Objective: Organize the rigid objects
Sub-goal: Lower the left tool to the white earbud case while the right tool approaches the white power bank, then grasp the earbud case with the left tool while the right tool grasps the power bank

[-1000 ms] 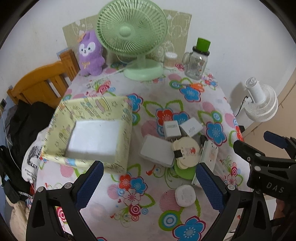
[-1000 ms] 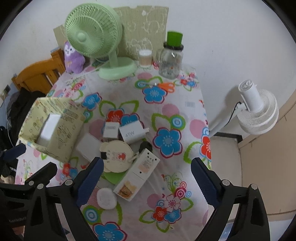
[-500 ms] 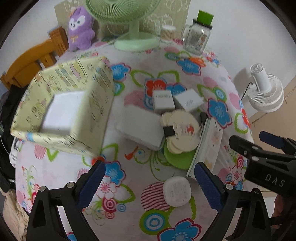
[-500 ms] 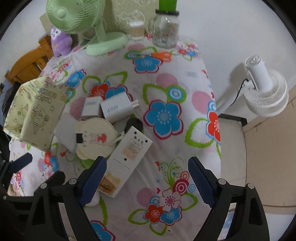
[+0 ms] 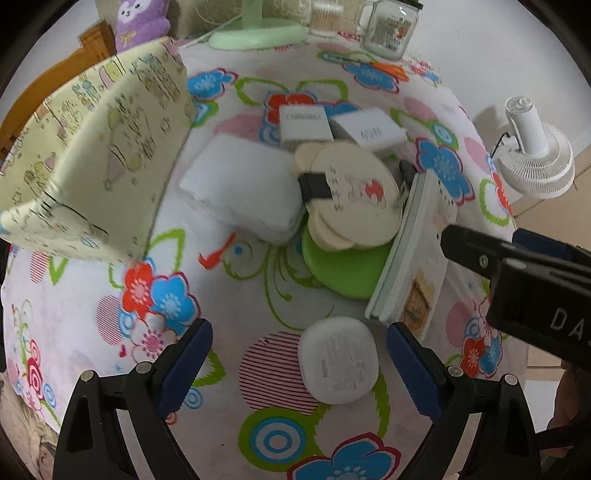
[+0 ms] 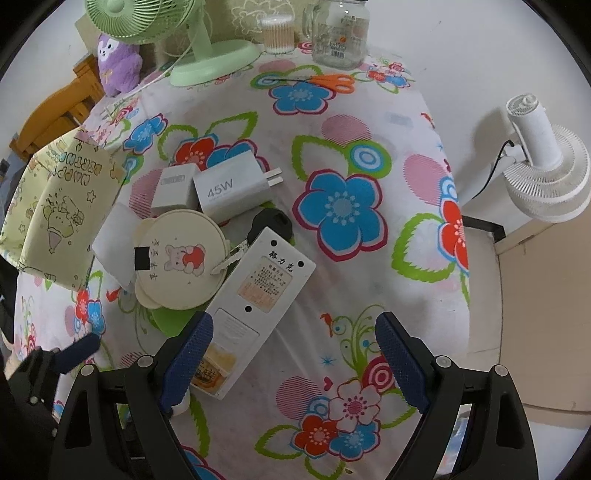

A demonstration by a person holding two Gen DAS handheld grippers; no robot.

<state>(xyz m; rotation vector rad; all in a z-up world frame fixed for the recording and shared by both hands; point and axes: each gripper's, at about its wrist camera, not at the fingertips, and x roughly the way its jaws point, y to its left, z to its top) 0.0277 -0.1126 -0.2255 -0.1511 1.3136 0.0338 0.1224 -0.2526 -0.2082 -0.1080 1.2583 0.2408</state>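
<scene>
My left gripper (image 5: 300,360) hangs low over the flowered tablecloth, its jaws closing, with a rounded white case (image 5: 338,360) between the fingers and untouched. Beyond it lie a green disc (image 5: 343,269), a cream round case with a bear (image 5: 351,195), a flat white pad (image 5: 240,188) and two white chargers (image 5: 303,122). My right gripper (image 6: 291,362) stands open; its left finger (image 6: 186,365) overlaps the near end of a long white box (image 6: 258,295). The 45W charger (image 6: 232,188) lies farther back. A yellow patterned box (image 5: 92,166) stands at the left.
At the table's back stand a green fan (image 6: 210,62), a purple plush (image 6: 118,62), a swab tub (image 6: 279,35) and a glass jar (image 6: 340,33), with orange scissors (image 6: 328,81) nearby. A white floor fan (image 6: 543,173) stands beyond the right table edge.
Both grippers have come down toward the table and tipped more steeply, so the pile looks larger. The rounded white case now lies between the left fingers.
</scene>
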